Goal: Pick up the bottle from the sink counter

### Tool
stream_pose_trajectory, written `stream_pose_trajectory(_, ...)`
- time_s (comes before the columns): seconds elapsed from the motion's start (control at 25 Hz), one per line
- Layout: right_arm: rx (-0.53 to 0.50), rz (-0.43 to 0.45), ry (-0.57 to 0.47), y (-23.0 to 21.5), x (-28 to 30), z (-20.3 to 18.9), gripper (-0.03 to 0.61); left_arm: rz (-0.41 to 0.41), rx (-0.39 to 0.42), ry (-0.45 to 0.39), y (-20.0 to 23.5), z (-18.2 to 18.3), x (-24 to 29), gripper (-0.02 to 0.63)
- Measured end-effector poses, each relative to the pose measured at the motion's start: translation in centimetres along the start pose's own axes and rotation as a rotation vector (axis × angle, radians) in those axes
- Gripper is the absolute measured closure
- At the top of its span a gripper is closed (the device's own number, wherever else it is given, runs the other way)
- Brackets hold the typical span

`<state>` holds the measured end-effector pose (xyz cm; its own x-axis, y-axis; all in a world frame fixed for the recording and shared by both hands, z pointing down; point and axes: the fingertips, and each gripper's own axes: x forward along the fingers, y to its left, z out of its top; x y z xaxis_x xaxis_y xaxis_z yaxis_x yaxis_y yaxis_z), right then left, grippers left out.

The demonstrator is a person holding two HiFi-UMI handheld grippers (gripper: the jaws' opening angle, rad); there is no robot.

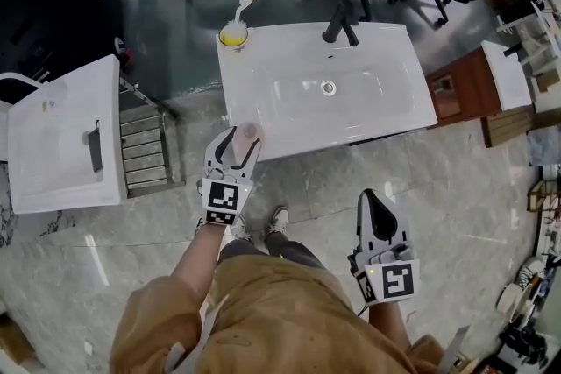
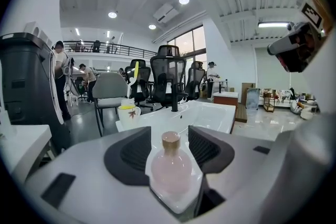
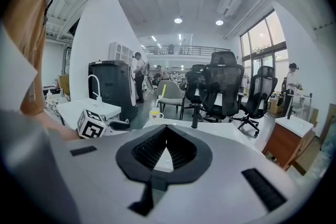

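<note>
left pads: the ribbed dark pads (image 2: 137, 152) stand wide apart, one each side of the bottle; a thin gap shows on both sides, so no squeeze
left gripper: left gripper (image 2: 170, 139) is open around the bottle, not holding it
bottle: small pink round-bellied bottle (image 2: 170, 170) with a tan cap, standing on the white counter, centred in the jaw gap
bottle axis: upright, cap up; the jaws flank the belly, below the neck
bottle location: front left corner of the sink counter (image 1: 263, 57), close to the front edge, well apart from the basin (image 1: 329, 92)
direction from fingers: bottle is already inside the span, straight ahead and slightly low along the jaw line; no sideways offset that I can see
right gripper: right gripper (image 3: 167, 131) has its jaws together at the tips, nothing between them
right gripper position: held low by the person's hip in the head view, off the counter, well apart from the bottle
nearer hand: left, by far
other items: cup (image 1: 233, 34) with a yellow-handled brush at the back left corner, black faucet (image 1: 340, 24) at the back, both clear of the grasp
step (judgement): pre-grasp, bottle not lifted yet
next move needs (judgement): close on the belly squarely, then lift straight up; round smooth body could slip or tip near the counter edge
</note>
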<state>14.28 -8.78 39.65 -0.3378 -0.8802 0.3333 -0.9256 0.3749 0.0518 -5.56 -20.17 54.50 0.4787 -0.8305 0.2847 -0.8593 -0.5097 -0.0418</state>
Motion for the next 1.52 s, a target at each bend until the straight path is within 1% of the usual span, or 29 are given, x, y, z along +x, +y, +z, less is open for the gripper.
stream_pose_trajectory(0.2,0.001,-0.009,0.032,-0.2,0.1,-1.0,0.574,-0.006,0.007,-0.01,0.0,-0.7,1.0,0.388)
stream_pose_trajectory(0.36,0.003,-0.016,0.052,-0.6,0.2,-1.5,0.574,-0.01,0.0,0.002,-0.1,-1.4,2.1,0.374)
stream_pose_trajectory(0.76,0.01,-0.035,0.072,-1.5,0.4,-2.2,0.574,-0.015,0.001,0.014,-0.4,-2.3,4.0,0.374)
stream_pose_trajectory(1.24,0.018,-0.034,0.087,-1.7,0.6,-3.1,0.574,-0.022,-0.004,0.012,-0.6,-3.1,4.6,0.376)
stream_pose_trajectory(1.36,0.019,-0.033,0.091,-1.7,0.6,-3.2,0.574,-0.025,-0.009,0.007,-0.7,-3.1,4.7,0.377)
stream_pose_trajectory(1.52,0.018,-0.033,0.091,-1.8,0.6,-3.3,0.574,-0.016,-0.008,0.002,-0.6,-3.1,4.6,0.416)
